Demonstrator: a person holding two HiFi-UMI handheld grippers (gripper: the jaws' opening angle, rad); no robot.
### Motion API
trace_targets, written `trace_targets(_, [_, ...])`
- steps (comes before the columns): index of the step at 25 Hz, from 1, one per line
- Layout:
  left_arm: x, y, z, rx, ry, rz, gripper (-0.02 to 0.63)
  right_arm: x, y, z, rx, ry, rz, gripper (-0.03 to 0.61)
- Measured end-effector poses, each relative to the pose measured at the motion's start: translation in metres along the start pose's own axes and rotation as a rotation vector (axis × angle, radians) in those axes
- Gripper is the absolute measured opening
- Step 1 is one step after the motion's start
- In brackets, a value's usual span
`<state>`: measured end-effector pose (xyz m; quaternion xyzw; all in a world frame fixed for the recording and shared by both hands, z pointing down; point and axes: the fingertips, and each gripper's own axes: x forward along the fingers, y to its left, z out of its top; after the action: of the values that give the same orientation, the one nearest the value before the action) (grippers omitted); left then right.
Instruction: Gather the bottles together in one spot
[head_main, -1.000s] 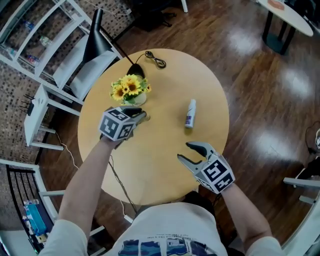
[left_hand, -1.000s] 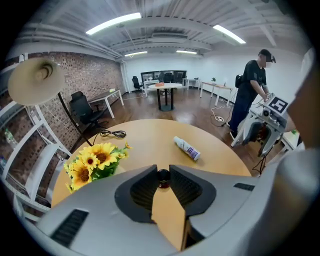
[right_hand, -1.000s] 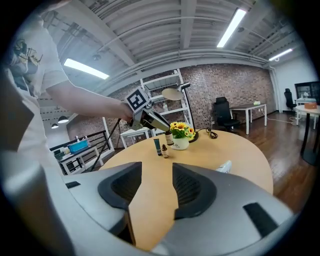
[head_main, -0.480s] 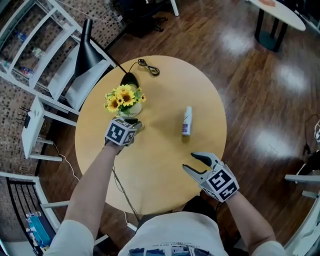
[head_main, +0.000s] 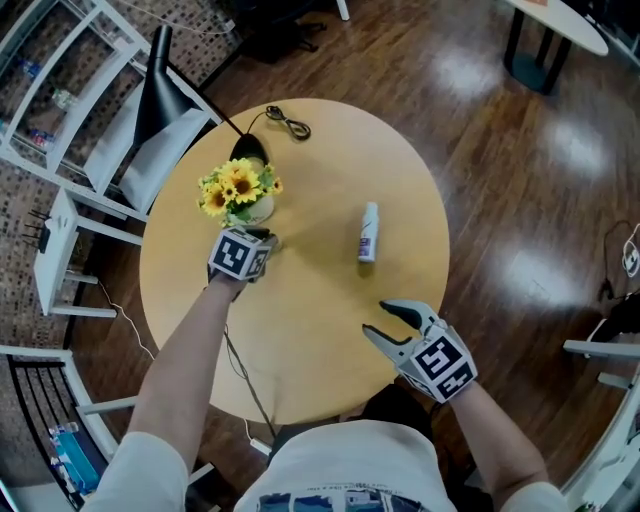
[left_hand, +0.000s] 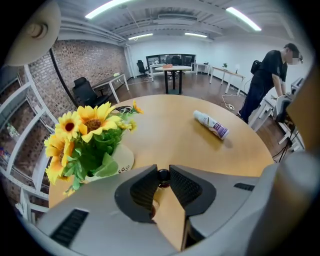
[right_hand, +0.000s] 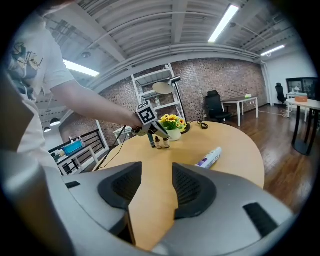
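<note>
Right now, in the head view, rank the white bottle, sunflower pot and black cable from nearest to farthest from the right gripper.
1. White bottle, lying mid-table just ahead of the right gripper.
2. Sunflower pot, toward the left.
3. Black cable, at the far edge.

The room was bright. Long white ceiling lights (left_hand: 107, 7) shone down from above. The dark shiny wooden floor (head_main: 500, 120) had pale glare spots. The white plastic bottle (head_main: 368, 232) lying on the round pale wooden table (head_main: 310, 330) made a small soft shadow. Both gripper views bent at the edges, with black corners.
</note>
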<state>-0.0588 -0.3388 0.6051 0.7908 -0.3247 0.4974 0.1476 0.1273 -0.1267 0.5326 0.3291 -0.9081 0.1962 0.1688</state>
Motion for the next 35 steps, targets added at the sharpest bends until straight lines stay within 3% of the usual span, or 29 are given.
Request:
trace_targets(20, [0.01, 0.008, -0.018, -0.014, 0.034, 0.013, 0.083, 0.002, -0.003, -0.01, 0.023, 0.02, 0.003, 0.219])
trace_targets(23, [0.006, 0.01, -0.019, -0.016, 0.027, 0.03, 0.138, -0.001, -0.001, -0.01, 0.024, 0.023, 0.006, 0.218])
trace_targets(31, [-0.035, 0.01, -0.006, 0.019, -0.092, 0.121, 0.146, -0.013, 0.004, -0.013, 0.003, 0.036, -0.006, 0.219])
trace_targets(35, [-0.086, 0.0, -0.001, -0.053, -0.228, 0.183, 0.146, -0.011, 0.013, -0.012, -0.013, 0.041, 0.008, 0.218])
